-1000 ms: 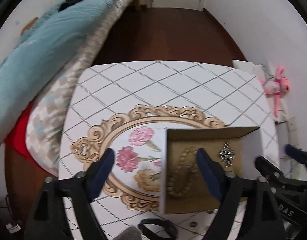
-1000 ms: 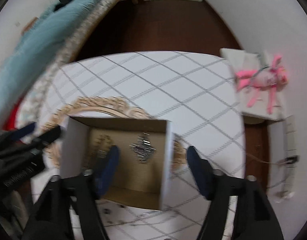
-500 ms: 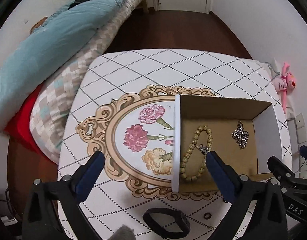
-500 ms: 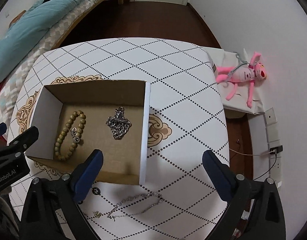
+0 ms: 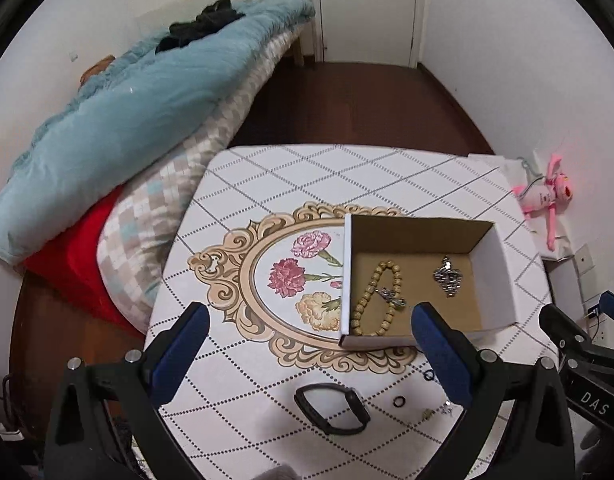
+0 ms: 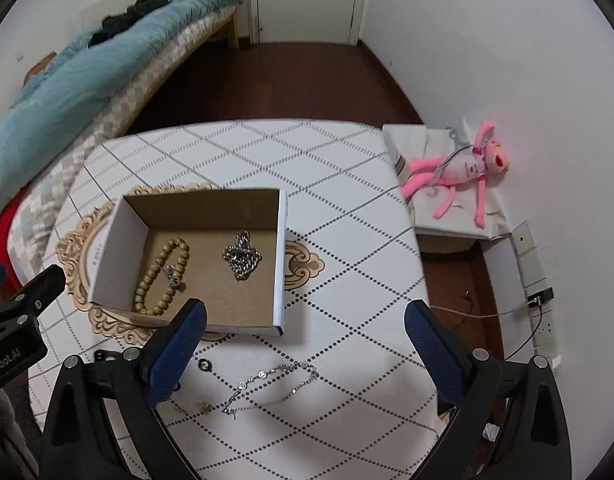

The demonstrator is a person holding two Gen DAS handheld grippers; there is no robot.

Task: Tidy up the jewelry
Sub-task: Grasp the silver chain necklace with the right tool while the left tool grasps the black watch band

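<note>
An open cardboard box (image 5: pixel 503 272) stands on the patterned table. Inside lie a tan bead bracelet (image 5: pixel 377 300) with a small silver charm and a bunched silver chain (image 5: pixel 447 276). My left gripper (image 5: pixel 310 316) hangs open and empty above the table, its right finger near the box's front left corner. In front of the box lie a black band (image 5: pixel 331 408) and two small black rings (image 5: pixel 399 401). My right gripper (image 6: pixel 306 312) is open and empty, in front of the box (image 6: pixel 107 256) and to its right. A thin silver necklace (image 6: pixel 275 384) lies below it, beside a ring (image 6: pixel 205 365).
A bed with a blue duvet (image 5: pixel 127 120) and checked blanket presses against the table's left edge. A pink plush toy (image 6: pixel 463 172) lies on a white box right of the table. Wall sockets and cables (image 6: pixel 539 300) sit beyond the right edge. Dark wooden floor lies behind.
Both grippers have pulled back and up from the box walls they straddled, and their jaws stand wider. The box stays on the table, and the loose jewelry in front has come into view.
</note>
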